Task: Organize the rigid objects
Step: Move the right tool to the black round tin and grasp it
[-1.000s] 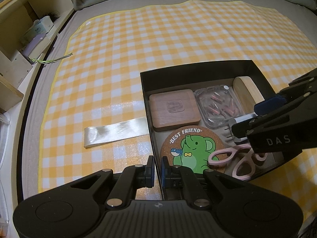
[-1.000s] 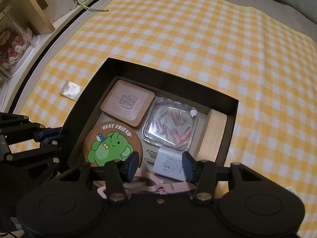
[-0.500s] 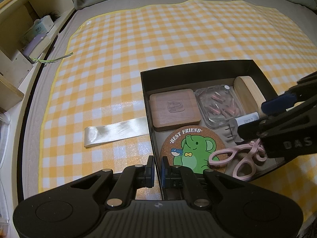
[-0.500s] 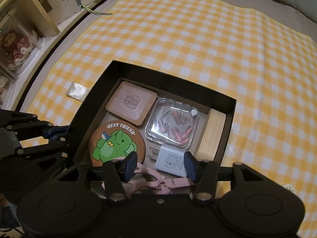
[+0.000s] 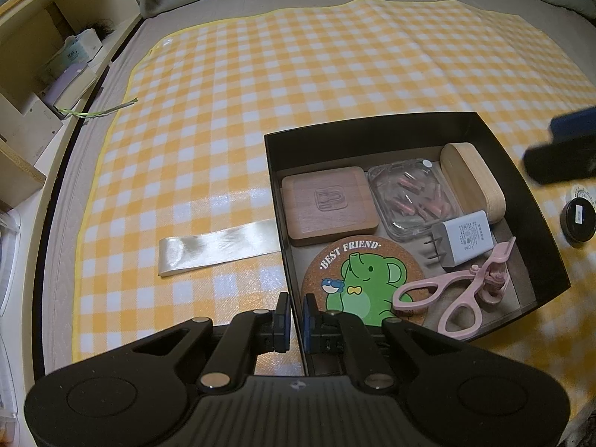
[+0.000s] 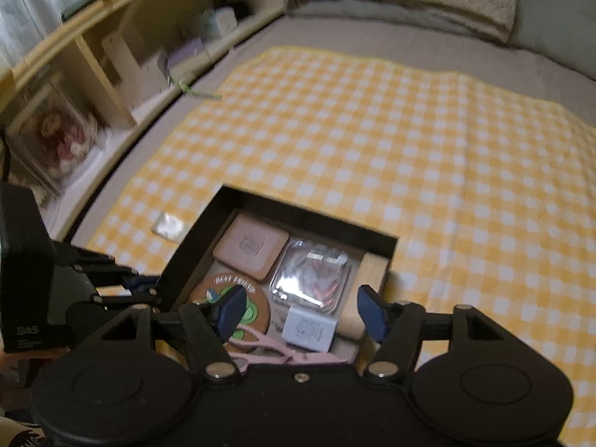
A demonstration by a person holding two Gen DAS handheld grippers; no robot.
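Sitting on a yellow and white checked cloth [image 5: 298,85]: a shallow black cardboard box [image 5: 372,138] with many small things inside.

Lying flat in the box: a square brown wooden block [image 5: 329,206] at the back left, a clear plastic case of small pink pieces [image 5: 409,197] just beside it, and a long pale wooden case [image 5: 471,182] against the right wall. Resting nearer the front: a round cork coaster with a green elephant [image 5: 363,283], a white plug charger [image 5: 465,238], and a pink plastic eyelash curler [image 5: 458,292] touching the coaster's edge.

Pinching the box's near left wall with jaws squeezed tight: the left gripper [image 5: 296,316].

Hanging above the box with nothing between the blue pads and jaws spreading apart: the right gripper [image 6: 300,313].

Lying on the cloth just left of the box: a shiny cream ribbon strip [image 5: 219,247]. Sitting on the cloth right of the box: a small round black tin [image 5: 577,219].
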